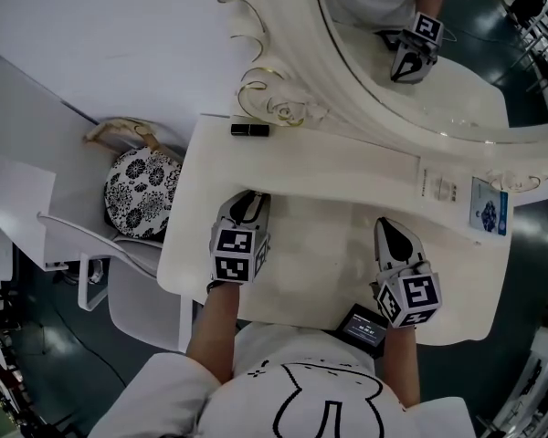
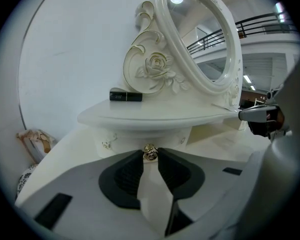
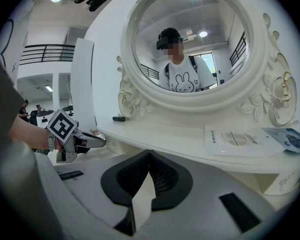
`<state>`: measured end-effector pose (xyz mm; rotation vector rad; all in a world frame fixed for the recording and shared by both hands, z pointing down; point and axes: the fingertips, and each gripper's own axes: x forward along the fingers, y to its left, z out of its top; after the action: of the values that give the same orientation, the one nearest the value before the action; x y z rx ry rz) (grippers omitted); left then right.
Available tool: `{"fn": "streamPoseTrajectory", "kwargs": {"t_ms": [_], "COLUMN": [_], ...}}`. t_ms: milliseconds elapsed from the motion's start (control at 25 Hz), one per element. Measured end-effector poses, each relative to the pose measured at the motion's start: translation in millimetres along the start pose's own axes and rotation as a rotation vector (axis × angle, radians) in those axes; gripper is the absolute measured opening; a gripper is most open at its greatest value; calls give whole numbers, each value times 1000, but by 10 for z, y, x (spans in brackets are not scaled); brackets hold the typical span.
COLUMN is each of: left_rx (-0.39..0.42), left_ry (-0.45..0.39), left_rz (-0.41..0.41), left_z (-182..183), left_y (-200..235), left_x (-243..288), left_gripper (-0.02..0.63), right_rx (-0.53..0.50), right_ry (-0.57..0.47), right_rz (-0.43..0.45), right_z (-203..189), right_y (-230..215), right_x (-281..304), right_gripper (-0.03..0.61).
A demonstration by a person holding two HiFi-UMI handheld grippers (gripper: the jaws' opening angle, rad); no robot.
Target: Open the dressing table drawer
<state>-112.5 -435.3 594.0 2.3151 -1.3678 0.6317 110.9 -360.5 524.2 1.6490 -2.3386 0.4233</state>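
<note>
Left gripper (image 1: 246, 200): jaws brought in round the small gold drawer knob (image 2: 150, 153), which sits right at their tips. Both pads look to be touching it. The contact is small in the left gripper view, so take that as likely rather than certain.

Right gripper (image 3: 150, 154): jaws together, nothing between them. It hangs over the dressing table (image 1: 297, 276), well off to the left gripper's right, with no part in the hold.

Drawer (image 2: 132, 138): dead ahead of the left gripper, tucked under the raised shelf (image 2: 155, 115). Only its white front shows, with the knob at its middle.

Orientation: the front's long axis runs side to side across the left gripper's line. The knob sticks straight out at the jaws. Travel should be back along the gripper's own line, toward the person.

Handling, judged:
- Knob hard, smooth, rounded and very small. It could easily slip out of the pads, so grip it behind its widest part.
- Drawer looks shallow and light, a stiff painted box that may bind if pulled skew.
- Knob is the only purchase, so draw straight and level.

A black tube (image 2: 125, 96) lies loose on the shelf above and left of the jaws. It could roll if the drawer is jerked.
</note>
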Motion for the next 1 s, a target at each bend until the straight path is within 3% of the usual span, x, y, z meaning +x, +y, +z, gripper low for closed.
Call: {"fn": "streamPoseTrajectory", "kwargs": {"t_ms": [1000], "left_rx": [12], "left_ry": [57], "left_rz": [-39], "left_z": [-133], "left_y": [-39], "left_x": [-130], "left_gripper": [115], "right_rx": [0], "right_ry": [-54], "right_rz": [-7], "right_z": [106], "right_y": [220], "right_x": [-182], "right_gripper": [26]}}
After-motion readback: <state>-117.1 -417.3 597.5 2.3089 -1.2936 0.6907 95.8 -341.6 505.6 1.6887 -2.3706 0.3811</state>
